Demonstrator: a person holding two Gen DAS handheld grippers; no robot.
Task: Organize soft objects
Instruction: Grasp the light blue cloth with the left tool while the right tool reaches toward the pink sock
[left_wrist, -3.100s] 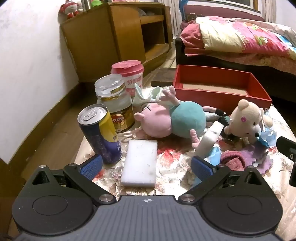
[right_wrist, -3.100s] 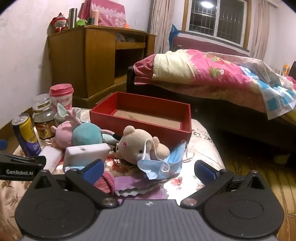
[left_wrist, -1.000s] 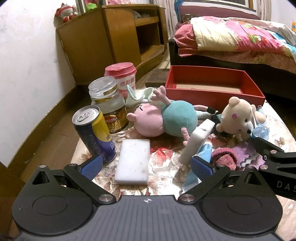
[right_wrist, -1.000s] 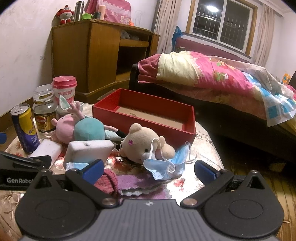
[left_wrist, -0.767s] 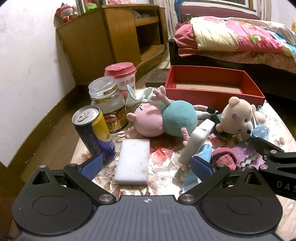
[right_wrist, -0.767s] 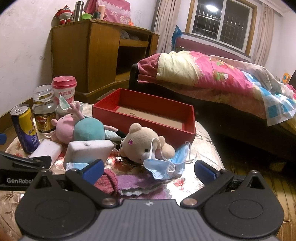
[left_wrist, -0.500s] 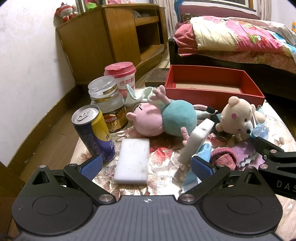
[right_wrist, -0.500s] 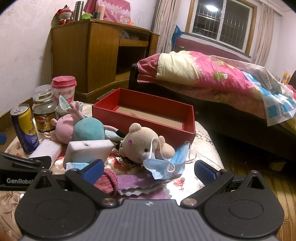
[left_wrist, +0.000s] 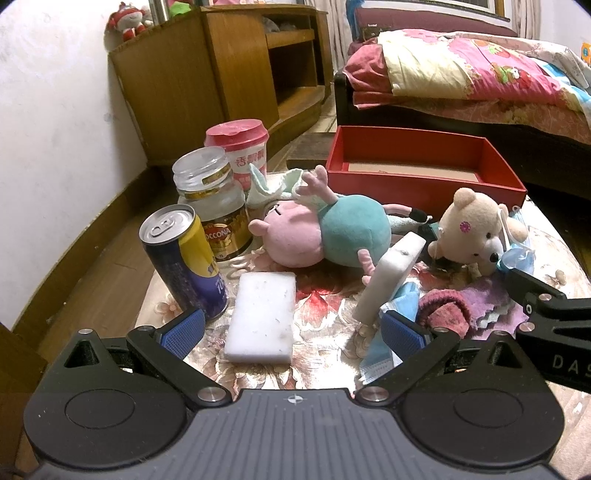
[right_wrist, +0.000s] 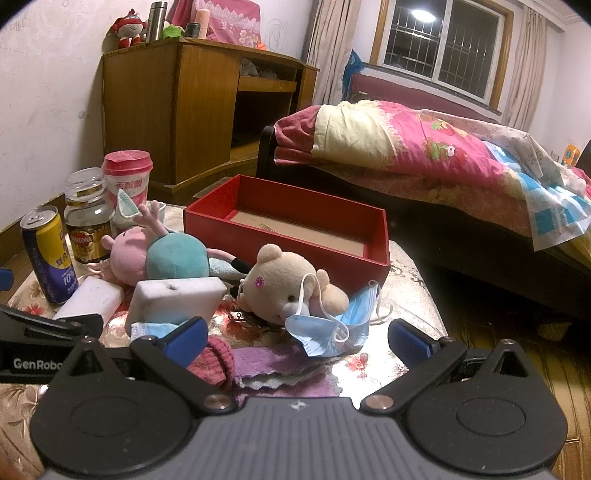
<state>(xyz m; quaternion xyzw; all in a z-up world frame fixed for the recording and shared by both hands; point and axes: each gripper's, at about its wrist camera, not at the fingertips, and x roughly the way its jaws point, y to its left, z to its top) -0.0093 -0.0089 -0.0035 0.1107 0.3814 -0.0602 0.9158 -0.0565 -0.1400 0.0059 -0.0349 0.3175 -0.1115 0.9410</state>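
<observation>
Soft toys and sponges crowd the floral-covered table (left_wrist: 332, 299) as I hold both grippers low at its near edge. My left gripper (left_wrist: 291, 334) gapes wide and holds nothing — a flat white sponge (left_wrist: 263, 317) lies between its pads. My right gripper (right_wrist: 297, 338) is equally spread and empty, over purple cloths (right_wrist: 280, 363) and a blue face mask (right_wrist: 328, 328). Beyond lie the cream teddy bear (right_wrist: 284, 284) and pink-and-teal plush (left_wrist: 321, 230), then the open red box (right_wrist: 295, 225) — nothing soft inside.

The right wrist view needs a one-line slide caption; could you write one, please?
Open right gripper hovers before a cream teddy bear draped with a blue face mask, empty red cardboard box behind.
</observation>
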